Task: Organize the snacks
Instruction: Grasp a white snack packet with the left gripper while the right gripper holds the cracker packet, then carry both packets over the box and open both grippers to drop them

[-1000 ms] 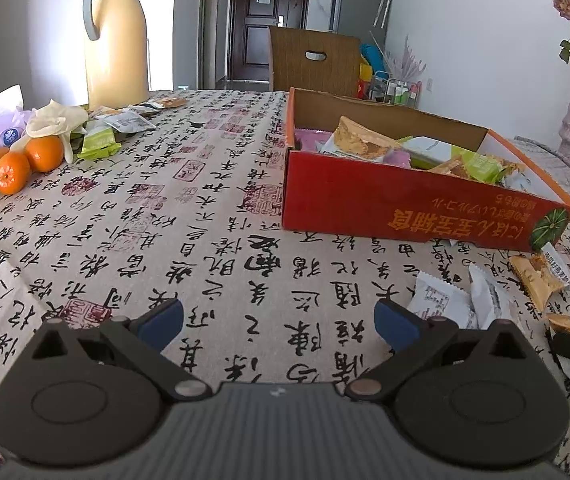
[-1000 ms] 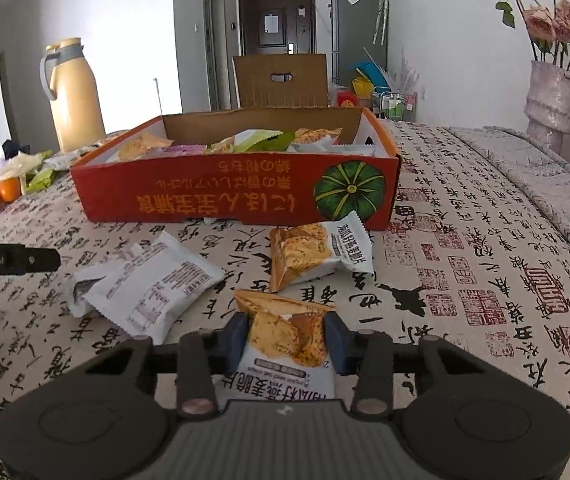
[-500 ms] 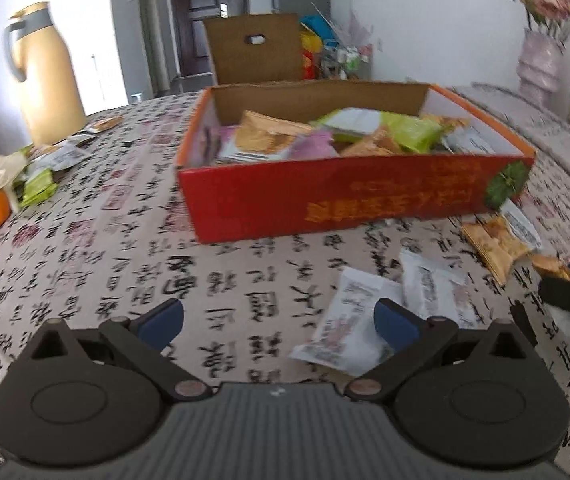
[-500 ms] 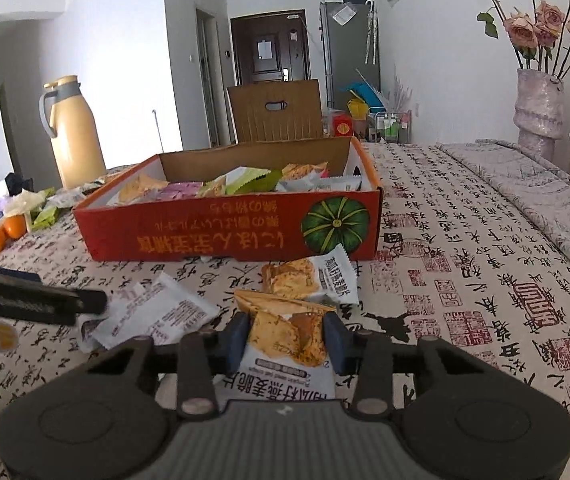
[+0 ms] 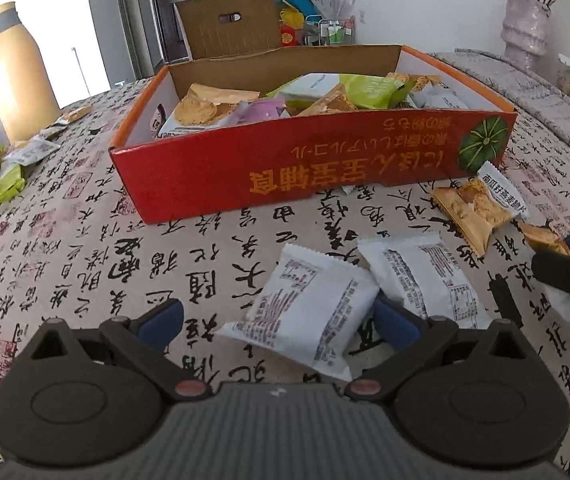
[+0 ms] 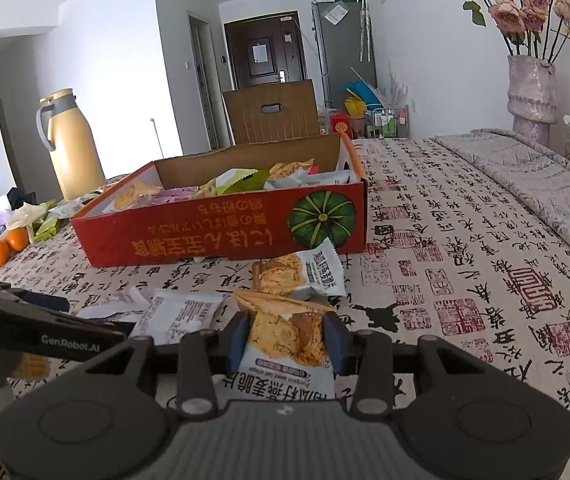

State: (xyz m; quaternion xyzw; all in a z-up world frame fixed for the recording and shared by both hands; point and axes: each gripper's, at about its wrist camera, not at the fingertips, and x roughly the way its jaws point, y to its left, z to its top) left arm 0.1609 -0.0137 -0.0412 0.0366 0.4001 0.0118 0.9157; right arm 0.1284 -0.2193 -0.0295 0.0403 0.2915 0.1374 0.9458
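I am clamping the right gripper (image 6: 287, 338), jaws pressing both sides of an orange-and-white crinkled snack packet (image 6: 285, 334), just in front of the red cardboard box of snacks (image 6: 221, 232) on the calligraphy-printed surface (image 6: 465, 264). My left gripper (image 5: 279, 322) is hovering with jaws wide apart around a white foil snack packet (image 5: 309, 312), not pressing it.

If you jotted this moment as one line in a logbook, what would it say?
right claw: shut on orange snack packet | left claw: open above white packet | red box: part filled
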